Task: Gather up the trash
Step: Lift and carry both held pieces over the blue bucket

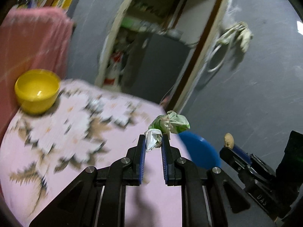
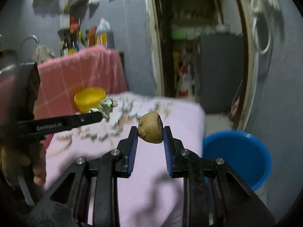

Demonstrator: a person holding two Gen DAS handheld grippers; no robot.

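Together, both tongs were loaded. The left tongs [image 1: 153, 141] pinched a crumpled wad of trash [image 1: 166, 125], thin white plastic film bunched with creased pale-green wrapper, between their ribbed blue pads, holding it above the far edge of the tabletop [image 1: 75, 132]. The right tongs [image 2: 149, 134] clamped a potato piece [image 2: 151, 130], brown-skinned, lumpy and rounded with a flat cut face, clear of the cloth. A pink ribbed tablecloth [image 2: 151, 170] with a blurred floral print covered the tabletop. A smooth, round yellow plastic bowl [image 1: 37, 90] sat on its far corner. A round blue plastic bucket [image 2: 238, 155] stood on the floor just beside the tabletop's edge, below and to the right of both tongs.
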